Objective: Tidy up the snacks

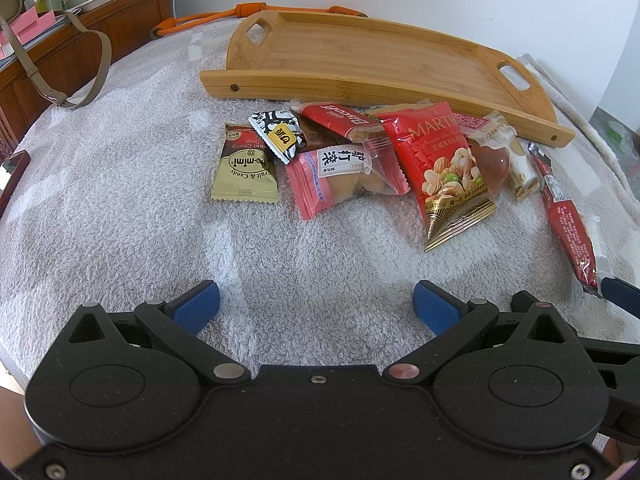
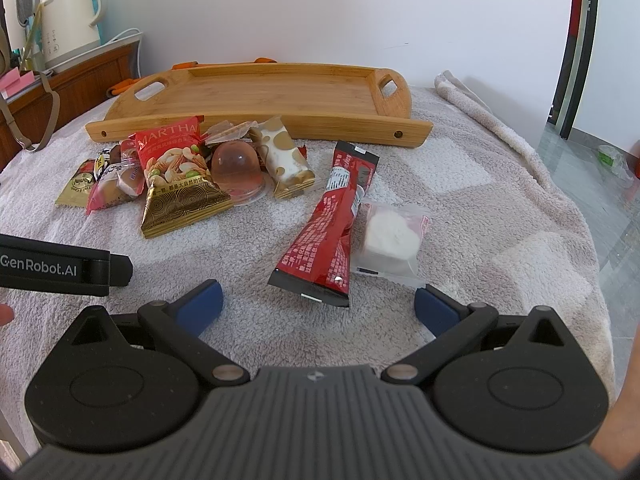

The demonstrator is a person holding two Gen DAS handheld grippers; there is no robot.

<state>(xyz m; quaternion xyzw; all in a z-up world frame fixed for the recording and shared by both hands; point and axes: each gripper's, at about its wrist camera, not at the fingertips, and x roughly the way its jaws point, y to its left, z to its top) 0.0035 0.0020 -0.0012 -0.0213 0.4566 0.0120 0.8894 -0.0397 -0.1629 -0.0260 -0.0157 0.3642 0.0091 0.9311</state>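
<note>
Several snack packets lie in a heap on a grey towel in front of an empty bamboo tray (image 1: 360, 60) (image 2: 260, 96). Among them are a red nut bag (image 1: 444, 168) (image 2: 176, 176), a gold candy packet (image 1: 246, 168), a pink pastry packet (image 1: 344, 176), a jelly cup (image 2: 236, 172), a long red stick packet (image 2: 332, 220) (image 1: 568, 220) and a white cake packet (image 2: 390, 240). My left gripper (image 1: 316, 304) is open and empty, well short of the heap. My right gripper (image 2: 318, 304) is open and empty, its jaws just short of the red stick packet's near end.
The grey towel (image 1: 120, 200) covers the table. A wooden cabinet (image 1: 80, 40) with a kettle (image 2: 68, 20) stands at the left, a beige strap (image 1: 60, 92) hanging over the edge. An orange cord (image 1: 208, 16) lies behind the tray. The floor (image 2: 600, 168) drops away right.
</note>
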